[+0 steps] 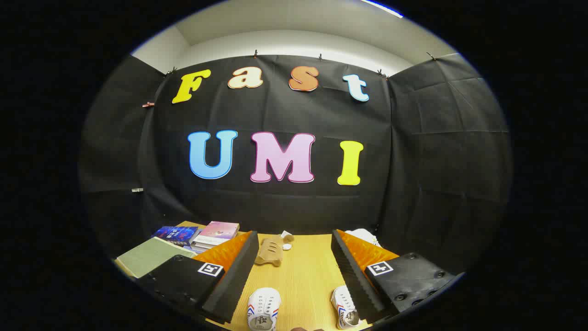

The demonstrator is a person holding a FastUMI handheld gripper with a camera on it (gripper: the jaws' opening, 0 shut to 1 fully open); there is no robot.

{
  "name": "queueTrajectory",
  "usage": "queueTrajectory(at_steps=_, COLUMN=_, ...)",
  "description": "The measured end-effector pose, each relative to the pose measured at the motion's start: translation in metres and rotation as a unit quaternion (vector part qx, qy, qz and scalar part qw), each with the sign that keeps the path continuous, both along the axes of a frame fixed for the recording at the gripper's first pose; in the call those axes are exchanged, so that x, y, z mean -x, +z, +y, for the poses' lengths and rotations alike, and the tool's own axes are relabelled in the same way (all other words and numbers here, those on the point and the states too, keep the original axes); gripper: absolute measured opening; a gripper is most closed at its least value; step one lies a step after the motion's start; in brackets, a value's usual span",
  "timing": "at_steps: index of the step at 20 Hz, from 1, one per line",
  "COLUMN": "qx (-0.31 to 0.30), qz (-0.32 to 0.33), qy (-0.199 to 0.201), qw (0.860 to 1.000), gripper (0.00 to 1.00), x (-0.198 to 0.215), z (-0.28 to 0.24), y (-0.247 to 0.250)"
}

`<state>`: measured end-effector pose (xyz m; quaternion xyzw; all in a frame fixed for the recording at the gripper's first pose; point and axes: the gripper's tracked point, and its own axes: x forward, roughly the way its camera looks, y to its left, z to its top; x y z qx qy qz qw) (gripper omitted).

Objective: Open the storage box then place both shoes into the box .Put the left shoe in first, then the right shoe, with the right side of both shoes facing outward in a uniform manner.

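My gripper (294, 276) is held above the wooden table (303, 276), its two fingers spread wide apart with nothing between them. Two small white shoes with red and blue side stripes lie on the table between the fingers, close to me. One shoe (263, 309) lies nearer the left finger, its toe pointing away from me. The other shoe (345, 311) lies against the inner side of the right finger (356, 271), partly hidden by it.
A tan plush toy (272, 252) lies farther back on the table, between the fingers. Behind the left finger are a green book (149, 261) and a stack of books (209, 235). Something white (365, 235) peeks out behind the right finger. Black cloth walls close in the table.
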<state>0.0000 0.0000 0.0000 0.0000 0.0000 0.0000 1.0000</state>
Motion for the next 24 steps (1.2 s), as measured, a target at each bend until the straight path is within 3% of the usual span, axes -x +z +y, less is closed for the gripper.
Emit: queueTrajectory(at_steps=24, qx=-0.01, qz=0.041, qy=-0.015, qw=0.999, gripper=0.97, x=-0.02, z=0.0, y=-0.023)
